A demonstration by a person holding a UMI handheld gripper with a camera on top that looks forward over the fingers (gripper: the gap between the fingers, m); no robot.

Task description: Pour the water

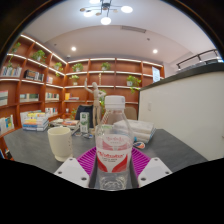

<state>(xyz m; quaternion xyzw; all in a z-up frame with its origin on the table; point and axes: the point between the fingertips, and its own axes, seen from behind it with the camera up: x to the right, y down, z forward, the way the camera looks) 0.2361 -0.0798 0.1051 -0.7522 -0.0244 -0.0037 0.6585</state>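
A clear plastic water bottle (114, 140) with a white cap and a red-and-white label stands upright between my fingers. My gripper (114, 165) is shut on the water bottle, with both magenta pads (88, 158) pressed to its sides at label height. The bottle's base seems lifted a little above the grey table (30, 150). A pale cup (61, 143) stands on the table to the left of the bottle, a short way beyond my left finger.
Beyond the bottle lie a dark box (86, 118), small jars and a white bowl-like item (141, 130) to its right. A pale counter wall (185, 105) rises at the right. Shelves with books and plants (60, 80) line the back wall.
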